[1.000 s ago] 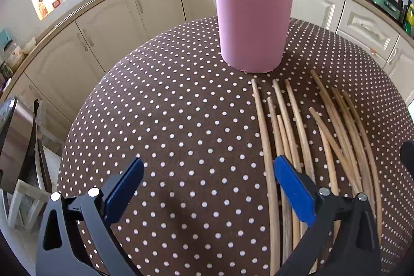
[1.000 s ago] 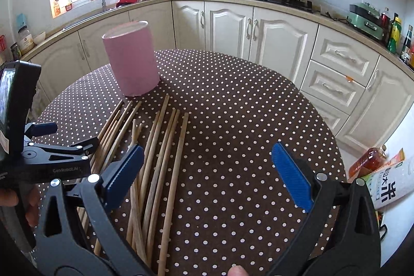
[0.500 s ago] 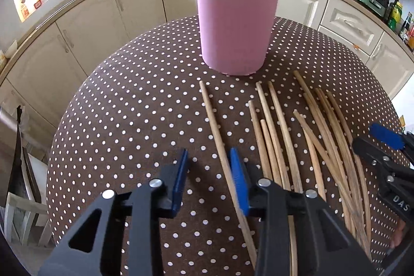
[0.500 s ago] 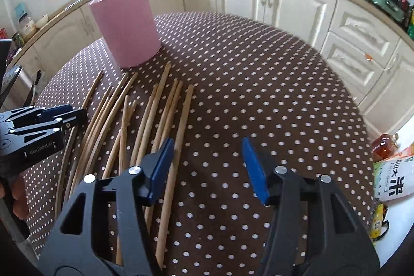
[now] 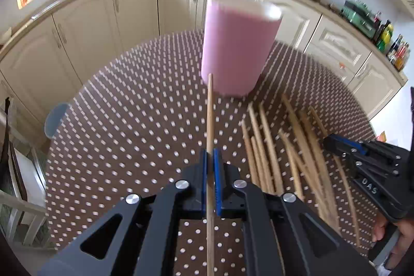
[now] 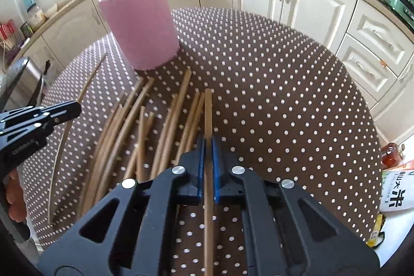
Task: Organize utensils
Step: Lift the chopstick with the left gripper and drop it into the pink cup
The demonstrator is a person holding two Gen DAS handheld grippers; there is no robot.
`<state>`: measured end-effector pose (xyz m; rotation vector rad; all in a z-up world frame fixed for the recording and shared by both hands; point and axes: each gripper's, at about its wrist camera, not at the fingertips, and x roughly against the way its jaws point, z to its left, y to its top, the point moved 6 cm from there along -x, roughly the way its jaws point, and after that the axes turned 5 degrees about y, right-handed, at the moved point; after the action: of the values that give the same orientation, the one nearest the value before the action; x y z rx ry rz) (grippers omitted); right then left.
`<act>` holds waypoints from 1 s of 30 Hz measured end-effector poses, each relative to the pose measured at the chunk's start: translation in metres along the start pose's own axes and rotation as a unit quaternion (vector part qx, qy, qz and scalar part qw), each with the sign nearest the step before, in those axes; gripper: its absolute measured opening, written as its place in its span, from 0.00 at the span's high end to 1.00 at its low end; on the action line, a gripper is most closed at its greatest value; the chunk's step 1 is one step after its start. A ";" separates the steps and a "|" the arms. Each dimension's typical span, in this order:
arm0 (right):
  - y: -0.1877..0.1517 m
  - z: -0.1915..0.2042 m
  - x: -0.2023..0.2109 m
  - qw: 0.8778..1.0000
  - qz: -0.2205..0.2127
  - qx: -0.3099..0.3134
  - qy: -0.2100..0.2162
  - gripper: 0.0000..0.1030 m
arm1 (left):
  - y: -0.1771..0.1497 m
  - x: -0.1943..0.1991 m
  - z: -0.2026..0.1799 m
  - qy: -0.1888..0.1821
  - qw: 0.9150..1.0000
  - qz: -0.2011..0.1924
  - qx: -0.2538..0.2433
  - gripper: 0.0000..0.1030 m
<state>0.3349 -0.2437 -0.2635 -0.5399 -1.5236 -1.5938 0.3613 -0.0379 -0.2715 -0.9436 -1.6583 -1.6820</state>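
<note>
On the round worktop (image 6: 284,84), under a brown white-dotted cloth: tall pink cylinder holder (image 5: 236,48), upright near the far edge. Below it, toward the near edge, loose wooden chopsticks (image 6: 134,126) fanned lengthwise across the cloth, several overlapping. Left tongs (image 5: 209,159) angled steeply down at the cloth, blue pads pressed together on one chopstick (image 5: 210,115); that stick straight ahead along the tongs, its far tip just before the holder's base, apart from the pile on its right. Right tongs (image 6: 207,146) tilted down likewise, pads pinching another chopstick (image 6: 208,115) at the right side of the pile, tip pointing toward the far edge. Fingers (image 5: 380,229) of a hand curled around the right handle, seen at the left view's right border.
</note>
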 end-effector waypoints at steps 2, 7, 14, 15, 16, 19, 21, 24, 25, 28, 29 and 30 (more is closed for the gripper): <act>0.005 0.004 0.012 1.000 -0.015 -0.001 0.008 0.94 | 0.008 0.019 0.001 -0.010 1.000 -0.020 0.001 0.95; 0.031 0.024 0.058 0.996 -0.079 0.007 0.033 0.94 | 0.022 0.069 0.001 -0.035 0.997 -0.069 -0.001 0.95; 0.063 0.044 0.115 0.983 -0.169 0.015 0.069 0.94 | 0.053 0.130 -0.009 -0.058 0.988 -0.139 -0.011 0.95; 0.067 0.046 0.121 0.981 -0.178 0.017 0.073 0.94 | 0.058 0.138 -0.011 -0.061 0.987 -0.149 -0.013 0.95; 0.075 0.048 0.129 0.978 -0.192 0.022 0.073 0.94 | 0.063 0.145 -0.013 -0.062 0.985 -0.159 -0.013 0.95; 0.096 0.055 0.145 0.970 -0.230 0.029 0.075 0.94 | 0.082 0.162 -0.018 -0.062 0.979 -0.191 -0.012 0.95; 0.110 0.059 0.154 0.963 -0.255 0.033 0.075 0.94 | 0.098 0.171 -0.020 -0.058 0.975 -0.216 -0.006 0.95; 0.133 0.063 0.163 0.953 -0.293 0.036 0.070 0.94 | 0.122 0.175 -0.020 -0.053 0.969 -0.242 0.006 0.95; 0.142 0.065 0.165 0.949 -0.307 0.038 0.067 0.94 | 0.130 0.176 -0.019 -0.051 0.966 -0.252 0.014 0.95; 0.161 0.069 0.169 0.937 -0.341 0.045 0.059 0.94 | 0.152 0.180 -0.018 -0.036 0.955 -0.292 0.027 0.95; 0.168 0.069 0.168 0.933 -0.351 0.045 0.058 0.94 | 0.160 0.180 -0.017 -0.035 0.952 -0.302 0.033 0.95; 0.173 0.070 0.166 0.930 -0.359 0.043 0.061 0.94 | 0.165 0.180 -0.018 -0.035 0.950 -0.308 0.038 0.95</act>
<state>0.3651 -0.2058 -0.0183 0.2079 -1.7945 -2.0304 0.3907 -0.0513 -0.0287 -0.4674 -2.2045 -1.9624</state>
